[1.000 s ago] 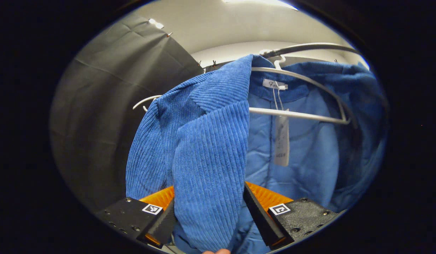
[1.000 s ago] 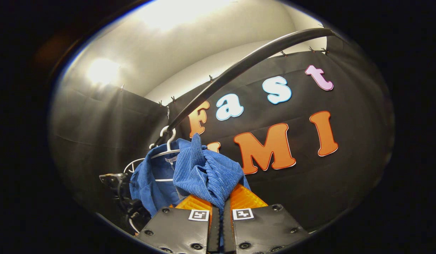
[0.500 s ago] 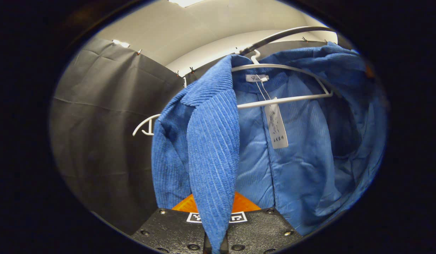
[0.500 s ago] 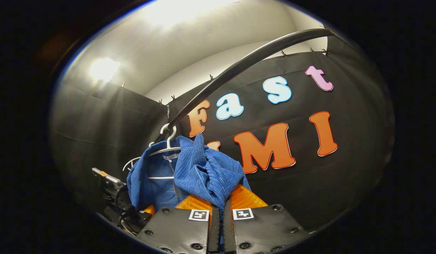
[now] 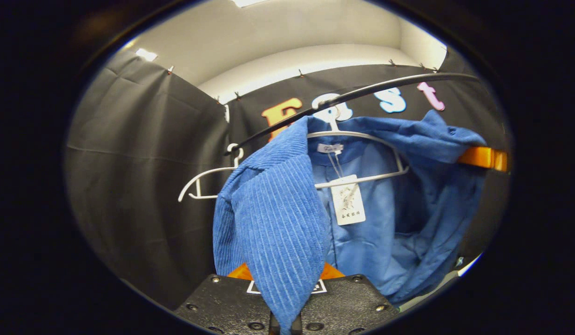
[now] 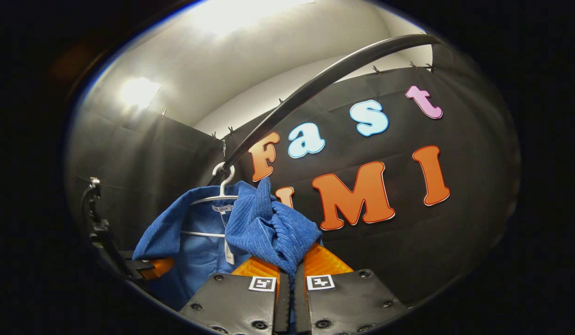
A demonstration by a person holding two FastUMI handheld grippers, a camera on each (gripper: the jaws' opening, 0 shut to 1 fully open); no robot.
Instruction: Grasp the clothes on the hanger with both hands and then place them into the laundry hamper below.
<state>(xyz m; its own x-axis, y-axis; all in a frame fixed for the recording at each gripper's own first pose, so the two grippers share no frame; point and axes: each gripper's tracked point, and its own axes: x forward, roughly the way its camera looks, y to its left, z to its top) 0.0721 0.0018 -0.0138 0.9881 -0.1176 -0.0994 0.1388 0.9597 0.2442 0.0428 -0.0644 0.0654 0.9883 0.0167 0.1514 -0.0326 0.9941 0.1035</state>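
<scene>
Under the rail (image 5: 361,93), your left tongs (image 5: 283,321) and right tongs (image 6: 289,298) each pinch the blue jacket (image 5: 278,223) hanging on its white hanger (image 5: 361,137).

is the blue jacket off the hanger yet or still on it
Still on: the blue jacket drapes over the white hanger, hooked on the rail.

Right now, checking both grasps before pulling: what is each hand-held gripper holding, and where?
Both are shut on the blue corduroy jacket: left hand-held gripper on one front edge, right hand-held gripper on the other.
</scene>
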